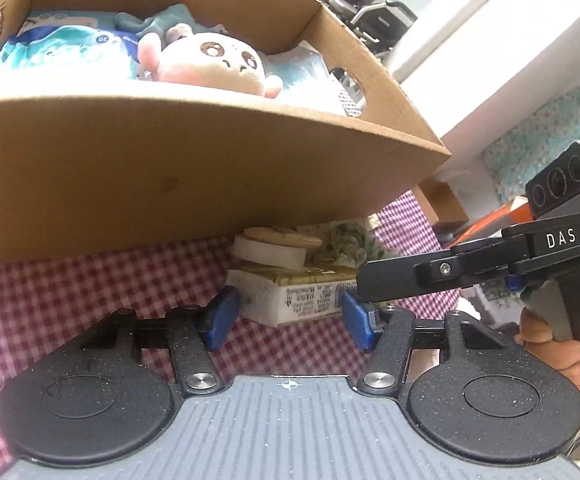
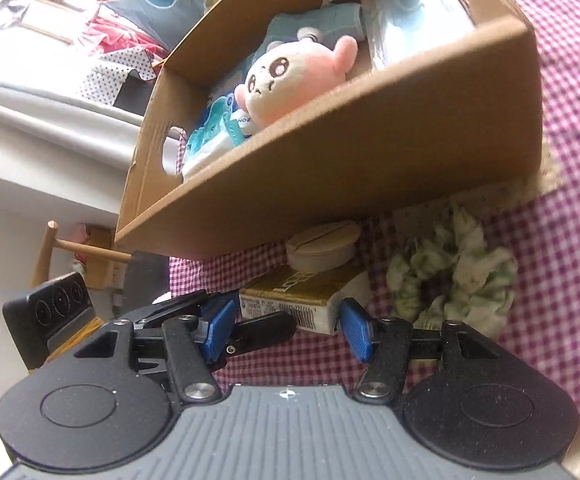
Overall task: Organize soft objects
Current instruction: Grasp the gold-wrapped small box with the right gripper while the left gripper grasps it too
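- Left wrist view: the left gripper (image 1: 288, 318) stands about half open, its blue pads either side of a yellow-and-white tissue pack (image 1: 294, 294) on the checked tablecloth (image 1: 90, 280). I cannot tell whether the pads press it or only flank it.
- The right gripper (image 1: 354, 296) reaches in from the right edge to the pack's near corner, a hand (image 1: 558, 344) on its handle.
- Pack sits just in front of the cardboard box (image 1: 170, 168), a round beige-lidded tub (image 1: 274, 250) on top of it.
- Right wrist view: the right gripper (image 2: 288, 326) is also half open, the pack's end (image 2: 310, 300) between its pads; contact unclear.
- Judgement: two claws on one soft pack; squeeze evenly and lift level, or the tub (image 2: 324, 250) slides off.
- Pack looks squashy, corners rounded, printed label facing the cameras.
- Box already holds a pink plush (image 2: 290, 80) and blue wipes packets (image 2: 214, 136); a green scrunchie (image 2: 454, 268) lies beside the pack.
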### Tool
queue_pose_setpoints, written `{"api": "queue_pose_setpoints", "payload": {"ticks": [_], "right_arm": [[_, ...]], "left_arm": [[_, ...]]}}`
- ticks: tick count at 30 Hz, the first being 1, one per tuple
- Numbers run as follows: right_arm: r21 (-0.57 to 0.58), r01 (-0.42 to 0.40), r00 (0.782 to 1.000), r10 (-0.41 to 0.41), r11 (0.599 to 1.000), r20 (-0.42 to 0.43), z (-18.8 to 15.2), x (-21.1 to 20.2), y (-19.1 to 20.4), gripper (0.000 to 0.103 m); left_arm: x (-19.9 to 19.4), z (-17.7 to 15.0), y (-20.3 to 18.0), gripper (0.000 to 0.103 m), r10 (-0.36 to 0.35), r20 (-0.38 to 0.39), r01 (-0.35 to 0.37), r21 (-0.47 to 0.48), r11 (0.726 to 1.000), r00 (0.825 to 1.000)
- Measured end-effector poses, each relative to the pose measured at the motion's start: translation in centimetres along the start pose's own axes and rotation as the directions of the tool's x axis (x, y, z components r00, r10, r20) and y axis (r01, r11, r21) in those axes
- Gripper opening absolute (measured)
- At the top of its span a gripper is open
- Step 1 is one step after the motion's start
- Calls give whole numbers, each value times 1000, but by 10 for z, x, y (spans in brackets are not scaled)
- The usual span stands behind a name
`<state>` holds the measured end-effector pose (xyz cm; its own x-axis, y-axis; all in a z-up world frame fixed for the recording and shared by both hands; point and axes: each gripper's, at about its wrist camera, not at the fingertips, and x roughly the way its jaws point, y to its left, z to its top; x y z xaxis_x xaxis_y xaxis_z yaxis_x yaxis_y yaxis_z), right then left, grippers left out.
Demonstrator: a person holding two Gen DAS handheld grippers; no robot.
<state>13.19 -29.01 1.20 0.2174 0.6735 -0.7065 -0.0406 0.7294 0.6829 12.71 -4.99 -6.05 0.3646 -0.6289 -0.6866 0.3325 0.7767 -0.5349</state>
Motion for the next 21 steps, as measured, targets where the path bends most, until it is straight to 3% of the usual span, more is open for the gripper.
{"api": "queue_pose_setpoints", "payload": {"ticks": [16,21], "right_arm": [[-76,12,995,-4,997,97,-30,-9,20,62],[-50,-2,996,6,999,86,-33,3,12,62]], "left_arm": [[-36,-25,-22,57,12,104,-25,128,991,994],[-28,-30,-19,57,43,76,-52,112,992,996]]}}
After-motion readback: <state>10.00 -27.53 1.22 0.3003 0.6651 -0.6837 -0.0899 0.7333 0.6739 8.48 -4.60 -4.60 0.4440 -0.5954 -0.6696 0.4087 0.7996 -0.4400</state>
